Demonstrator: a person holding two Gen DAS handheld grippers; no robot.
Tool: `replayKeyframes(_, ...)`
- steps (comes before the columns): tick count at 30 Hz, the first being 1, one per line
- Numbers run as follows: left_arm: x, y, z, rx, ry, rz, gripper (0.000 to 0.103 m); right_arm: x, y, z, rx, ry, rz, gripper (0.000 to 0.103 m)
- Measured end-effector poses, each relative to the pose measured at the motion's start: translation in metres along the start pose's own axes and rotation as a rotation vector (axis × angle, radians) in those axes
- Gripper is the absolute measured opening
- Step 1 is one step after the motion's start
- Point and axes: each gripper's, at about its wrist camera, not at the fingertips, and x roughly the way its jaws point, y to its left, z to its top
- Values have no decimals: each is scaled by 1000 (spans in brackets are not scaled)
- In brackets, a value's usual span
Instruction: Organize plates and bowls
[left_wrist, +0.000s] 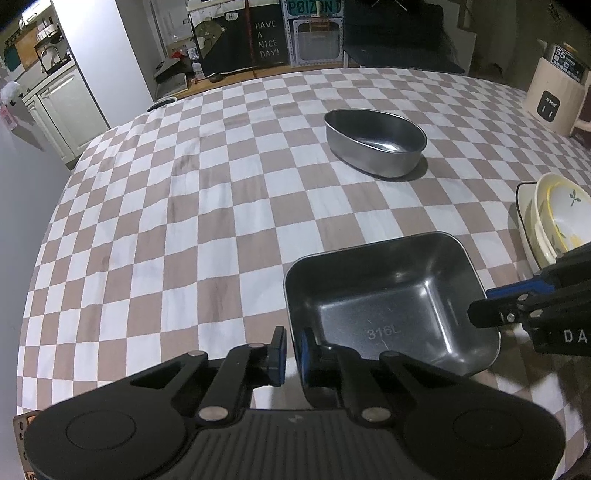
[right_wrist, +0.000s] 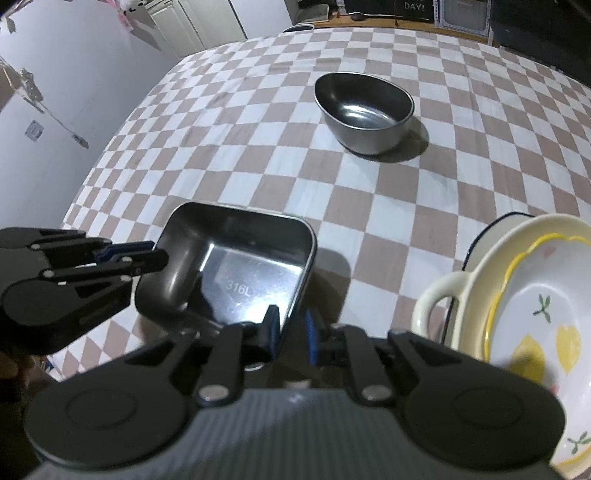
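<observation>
Two hand-held grippers at a rectangular steel tray (left_wrist: 391, 295) stamped "316L", which sits on a table under a brown-and-white checked cloth (left_wrist: 184, 206). Left wrist view: the left gripper (left_wrist: 293, 354) is closed on the tray's near-left wall, one blue-padded finger outside the rim and the other inside, the pads nearly together with the thin wall between them. The right gripper (left_wrist: 480, 314) enters from the right edge and reaches the tray's right wall. Right wrist view: the right gripper (right_wrist: 291, 332) straddles the tray's (right_wrist: 236, 269) near-right wall, one finger inside and one outside; the jaws are nearly together about the wall, but whether the outer pad actually presses on it cannot be told. The left gripper (right_wrist: 147, 254) shows at the left, its fingers pinched on the opposite wall. Beyond the tray, well apart, an oval steel bowl (left_wrist: 375, 142) stands upright and empty on the cloth. To the tray's right lies a stack of ceramic dishes (right_wrist: 517, 317): a white bowl with yellow rim and fruit pattern nested in a cream handled dish, over a dark-rimmed plate. A cream appliance (left_wrist: 554, 92) stands at the table's far right corner.
</observation>
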Motion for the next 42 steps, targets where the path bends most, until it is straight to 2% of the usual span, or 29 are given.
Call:
replayKeyframes(5, 2, -1, 0, 17, 0, -1, 6, 1, 3, -3, -26, -2, 19, 12)
replayKeyframes(20, 7, 1, 2, 12, 3, -15, 8, 5, -3, -4, -8, 6, 51, 11)
replayKeyframes(24, 6, 0, 1, 15, 3, -12, 11, 7, -5, -4, 15, 5, 62, 13)
replayKeyframes(27, 3, -1, 1, 5, 7, -24, 16, 9, -7, -4, 40, 14, 79, 15)
replayKeyframes(30, -1, -2, 1, 0, 3, -28, 26, 6, -3, -4, 28, 3, 79, 18)
replayKeyframes(35, -9, -6, 0, 0, -3, -31, 42, -7, 1, -7, 16, -41, 88, 33)
replayKeyframes(42, -26, -8, 0, -4, -25, -18, 62, -31, 0, -12, 15, -108, 66, 46)
